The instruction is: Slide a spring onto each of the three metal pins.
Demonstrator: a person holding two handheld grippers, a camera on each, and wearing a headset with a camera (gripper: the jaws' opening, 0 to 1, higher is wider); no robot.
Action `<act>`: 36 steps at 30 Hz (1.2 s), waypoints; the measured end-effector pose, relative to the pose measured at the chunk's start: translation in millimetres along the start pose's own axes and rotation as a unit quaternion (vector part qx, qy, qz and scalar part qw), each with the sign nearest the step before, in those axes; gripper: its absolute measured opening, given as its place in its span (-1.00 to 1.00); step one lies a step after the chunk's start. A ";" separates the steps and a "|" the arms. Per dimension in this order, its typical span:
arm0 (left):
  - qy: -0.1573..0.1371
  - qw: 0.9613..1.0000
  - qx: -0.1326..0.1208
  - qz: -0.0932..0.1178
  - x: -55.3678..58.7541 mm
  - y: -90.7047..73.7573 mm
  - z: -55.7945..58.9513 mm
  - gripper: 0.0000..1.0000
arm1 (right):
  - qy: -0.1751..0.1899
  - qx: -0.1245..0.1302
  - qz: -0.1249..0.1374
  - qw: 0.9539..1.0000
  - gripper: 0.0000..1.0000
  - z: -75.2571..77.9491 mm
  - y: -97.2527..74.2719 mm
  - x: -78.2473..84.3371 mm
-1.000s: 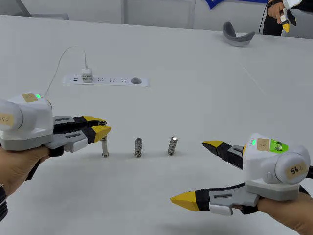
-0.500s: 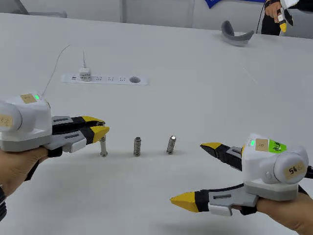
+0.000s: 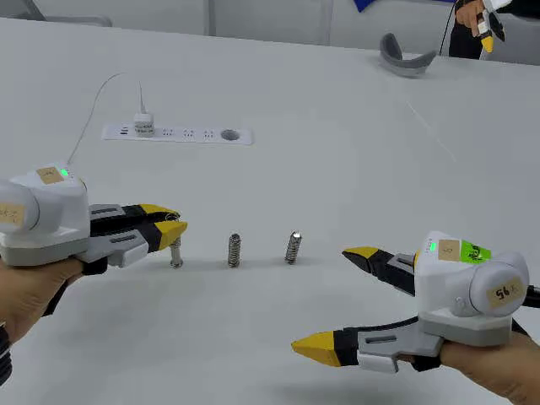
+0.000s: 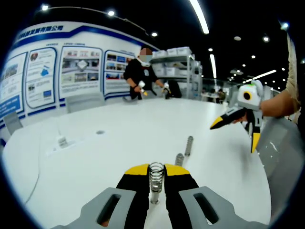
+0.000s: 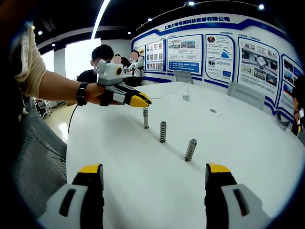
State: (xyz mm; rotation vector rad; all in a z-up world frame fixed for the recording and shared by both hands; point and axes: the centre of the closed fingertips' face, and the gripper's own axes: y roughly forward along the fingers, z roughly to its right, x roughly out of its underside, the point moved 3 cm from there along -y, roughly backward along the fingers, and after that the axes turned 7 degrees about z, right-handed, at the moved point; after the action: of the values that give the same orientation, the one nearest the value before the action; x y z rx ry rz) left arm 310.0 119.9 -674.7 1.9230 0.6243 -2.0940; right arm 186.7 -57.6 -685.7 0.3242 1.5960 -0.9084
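the left tongs [image 3: 175, 224] pinch a small coiled grey spring [image 4: 156, 177], upright at the top of the leftmost pin [image 3: 176, 256] on the white worktop [image 3: 337, 152]. the middle pin [image 3: 234, 251] and the right pin [image 3: 292, 247] stand spring-wrapped just beside it. the right tongs [image 3: 333, 298] gape wide, well apart from them.

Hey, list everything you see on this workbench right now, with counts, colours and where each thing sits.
metal pins: three, silver, row mid-table
fitted springs: two, grey, on middle and right pins
held spring: one, grey, at top of left pin
power strip: one, white, far left, plug attached
curved band: one, grey, far right
table: one, white
another person's hand: one, top right corner
left gripper: one, yellow-tipped, shut on held spring
right gripper: one, yellow-tipped, open, near right
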 end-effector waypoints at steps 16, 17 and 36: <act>-0.008 1.000 -0.002 -0.014 16.3 2.3 -0.4 -0.78 | 0.002 -0.001 -0.007 1.000 0.78 -1.7 -0.9 2.5; -0.008 1.000 -0.002 -0.015 16.9 2.3 -0.3 -0.78 | 0.003 -0.002 -0.007 1.000 0.78 -1.8 -0.9 2.6; -0.015 1.000 -0.004 -0.025 31.0 2.0 1.4 -0.77 | 0.005 -0.003 -0.012 1.000 0.77 -3.3 -1.1 4.6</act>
State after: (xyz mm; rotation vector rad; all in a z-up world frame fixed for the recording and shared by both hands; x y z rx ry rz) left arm 306.1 121.1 -705.6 1.8877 0.6811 -2.1420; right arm 182.6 -57.2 -689.7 0.3064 1.6134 -0.9215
